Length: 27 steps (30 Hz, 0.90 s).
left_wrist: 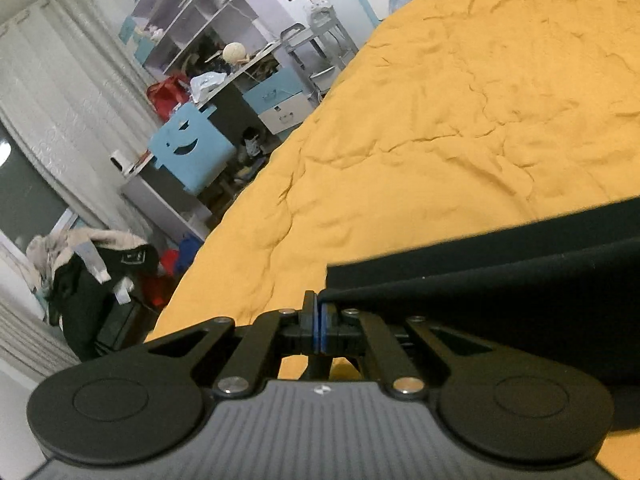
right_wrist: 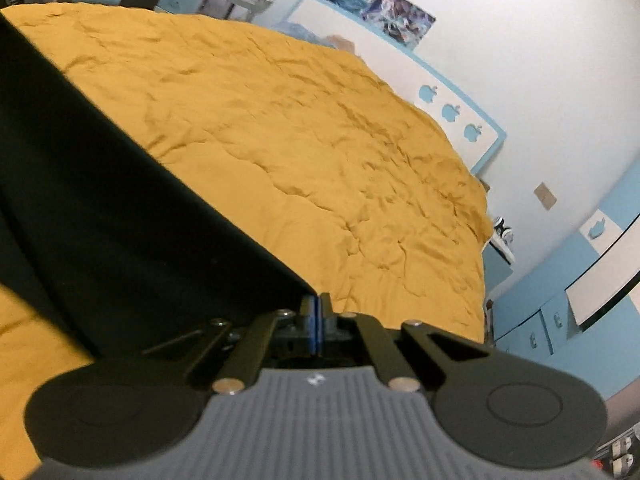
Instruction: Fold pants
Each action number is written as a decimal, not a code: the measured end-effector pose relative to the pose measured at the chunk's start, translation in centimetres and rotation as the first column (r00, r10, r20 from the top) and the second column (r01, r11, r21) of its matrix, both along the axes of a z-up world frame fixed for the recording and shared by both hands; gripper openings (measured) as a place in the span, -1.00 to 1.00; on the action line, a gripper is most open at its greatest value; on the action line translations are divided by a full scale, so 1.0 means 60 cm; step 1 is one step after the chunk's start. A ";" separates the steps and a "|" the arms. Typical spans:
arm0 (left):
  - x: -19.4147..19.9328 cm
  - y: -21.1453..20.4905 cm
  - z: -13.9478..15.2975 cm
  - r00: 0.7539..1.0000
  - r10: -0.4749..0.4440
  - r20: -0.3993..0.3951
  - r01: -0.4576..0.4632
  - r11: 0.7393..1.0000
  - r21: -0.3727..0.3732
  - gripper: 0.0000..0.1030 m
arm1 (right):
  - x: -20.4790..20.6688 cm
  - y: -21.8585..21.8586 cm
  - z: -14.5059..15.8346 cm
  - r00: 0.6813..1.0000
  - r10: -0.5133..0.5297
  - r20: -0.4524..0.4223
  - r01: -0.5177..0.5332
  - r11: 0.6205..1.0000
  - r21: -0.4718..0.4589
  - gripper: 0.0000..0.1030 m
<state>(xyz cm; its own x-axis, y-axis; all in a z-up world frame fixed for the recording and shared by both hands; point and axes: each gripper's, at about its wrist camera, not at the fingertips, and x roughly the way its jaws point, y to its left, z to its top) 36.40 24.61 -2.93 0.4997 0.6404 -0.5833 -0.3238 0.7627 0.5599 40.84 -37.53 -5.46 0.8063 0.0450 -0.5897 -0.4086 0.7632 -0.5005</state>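
The black pants (left_wrist: 500, 280) are held taut above a mustard-yellow bedspread (left_wrist: 460, 120). My left gripper (left_wrist: 319, 300) is shut on one corner of the pants, which stretch away to the right. In the right wrist view, my right gripper (right_wrist: 317, 300) is shut on another corner of the pants (right_wrist: 120, 208), which stretch away to the left over the bedspread (right_wrist: 300, 140). Most of the pants is out of view between the two grippers.
The bed's left edge drops to a cluttered floor with a blue smiley chair (left_wrist: 192, 148), a desk and shelves (left_wrist: 192, 20). A clothes pile (left_wrist: 92, 264) lies by the curtain. A white-and-blue headboard (right_wrist: 448, 100) and blue cabinets (right_wrist: 560, 300) stand on the right.
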 end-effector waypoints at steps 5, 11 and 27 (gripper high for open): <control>0.079 -0.001 -0.044 0.999 0.001 -0.053 0.000 1.000 0.014 -0.98 | 0.098 0.009 -0.057 0.997 -0.032 -0.074 0.032 0.999 0.000 -1.00; 0.130 -0.003 -0.110 0.990 -0.018 -0.143 0.025 0.999 0.045 -0.98 | 0.172 0.019 -0.133 0.985 -0.044 -0.165 0.044 0.999 -0.005 -1.00; 0.166 0.001 -0.166 0.981 -0.035 -0.192 0.043 0.998 0.038 -0.98 | 0.224 0.022 -0.201 0.969 -0.080 -0.236 0.092 0.995 0.041 -1.00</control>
<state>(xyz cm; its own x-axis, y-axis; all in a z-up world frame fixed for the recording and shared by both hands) 46.34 24.64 -12.89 0.4066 0.6482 -0.6438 -0.1783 0.7475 0.6399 54.26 -36.18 -17.53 0.6486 0.0168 -0.7610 -0.4416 0.8226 -0.3582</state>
